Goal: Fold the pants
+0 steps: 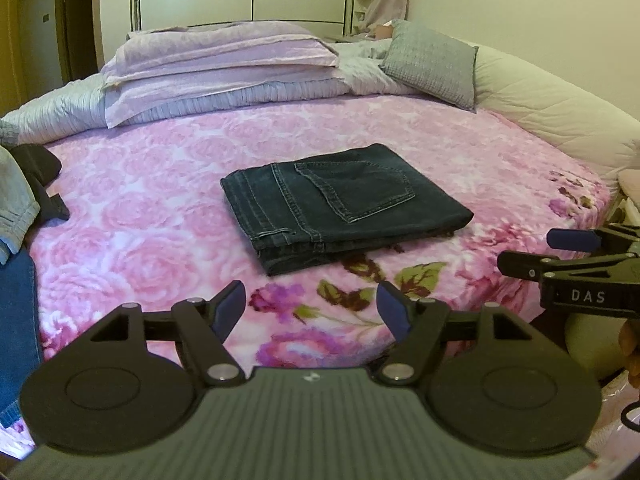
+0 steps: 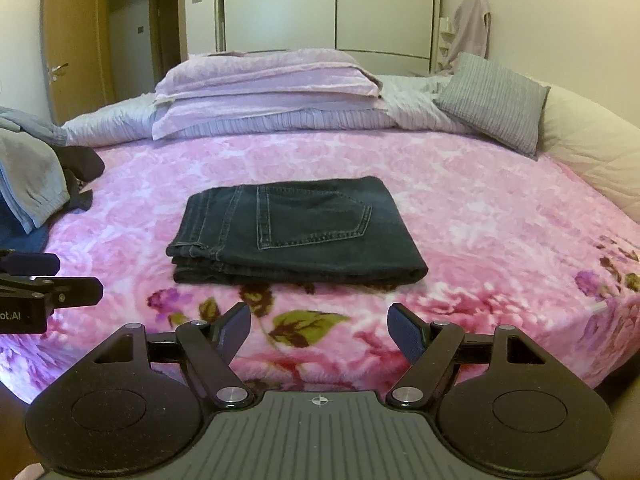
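Dark denim pants [image 1: 340,208] [image 2: 296,232] lie folded into a compact rectangle on the pink floral bedspread [image 1: 160,220] [image 2: 480,220], back pocket up. My left gripper [image 1: 310,308] hovers open over the bed's near edge, short of the pants, with nothing between its blue pads. My right gripper [image 2: 319,330] is also open and empty, just in front of the fold. Each gripper shows at the side of the other's view: the right gripper [image 1: 532,252] at the right edge of the left wrist view, the left gripper [image 2: 76,276] at the left edge of the right wrist view.
A pile of other clothes [image 2: 32,184] [image 1: 16,200] lies at the bed's left edge. Stacked lilac pillows [image 2: 264,88] [image 1: 216,64] and a grey cushion [image 2: 496,100] [image 1: 432,64] sit at the far side. A padded cream bed rim [image 1: 540,96] curves along the right.
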`<action>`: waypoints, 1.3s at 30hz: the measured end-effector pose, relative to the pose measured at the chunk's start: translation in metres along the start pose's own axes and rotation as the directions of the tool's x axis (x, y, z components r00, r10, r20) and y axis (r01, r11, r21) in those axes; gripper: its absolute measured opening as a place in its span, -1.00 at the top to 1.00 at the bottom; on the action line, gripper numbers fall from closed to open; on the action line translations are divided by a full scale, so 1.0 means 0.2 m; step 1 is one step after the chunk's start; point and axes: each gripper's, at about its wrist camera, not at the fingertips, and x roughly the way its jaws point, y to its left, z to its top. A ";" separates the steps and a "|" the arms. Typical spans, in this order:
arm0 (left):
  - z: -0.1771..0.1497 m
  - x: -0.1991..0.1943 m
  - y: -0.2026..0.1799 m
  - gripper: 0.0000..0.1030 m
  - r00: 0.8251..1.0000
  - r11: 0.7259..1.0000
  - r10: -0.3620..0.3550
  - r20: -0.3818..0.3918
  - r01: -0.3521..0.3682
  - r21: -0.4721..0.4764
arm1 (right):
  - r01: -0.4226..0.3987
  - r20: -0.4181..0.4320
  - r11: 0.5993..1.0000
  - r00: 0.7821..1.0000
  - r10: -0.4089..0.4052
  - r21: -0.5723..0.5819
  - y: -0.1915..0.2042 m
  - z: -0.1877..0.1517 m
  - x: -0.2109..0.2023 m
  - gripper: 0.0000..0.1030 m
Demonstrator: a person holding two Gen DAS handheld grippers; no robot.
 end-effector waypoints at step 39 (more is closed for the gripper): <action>0.19 0.54 0.32 -0.45 0.991 0.980 -0.074 -0.110 0.052 -0.195 | 0.033 -0.135 0.999 0.990 -0.036 -0.020 -0.18 0.11 0.42 -0.41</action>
